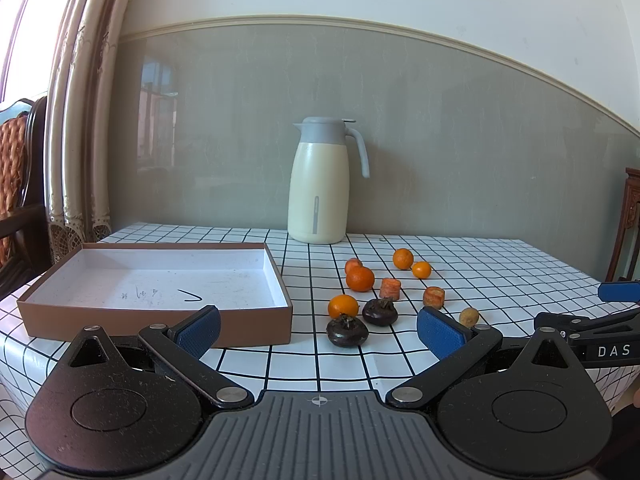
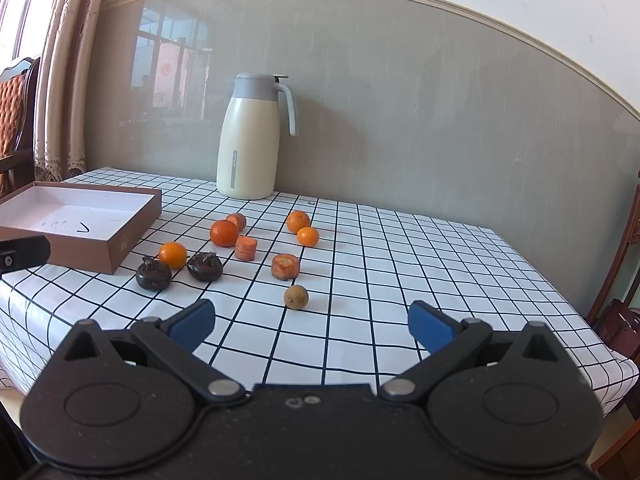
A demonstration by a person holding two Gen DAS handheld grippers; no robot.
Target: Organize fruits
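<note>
progress: none, box (image 1: 156, 276) empty | fruits (image 1: 360, 279) all loose on worktop (image 2: 400, 280) right of box | left tongs (image 1: 319, 326) spread, empty | right tongs (image 2: 311, 325) spread, empty

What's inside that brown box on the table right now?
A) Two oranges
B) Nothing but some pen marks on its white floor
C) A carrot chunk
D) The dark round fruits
B: the box shows only a bare white floor with pen marks, while the oranges, dark fruits and carrot chunks all lie on the tablecloth beside it.
</note>
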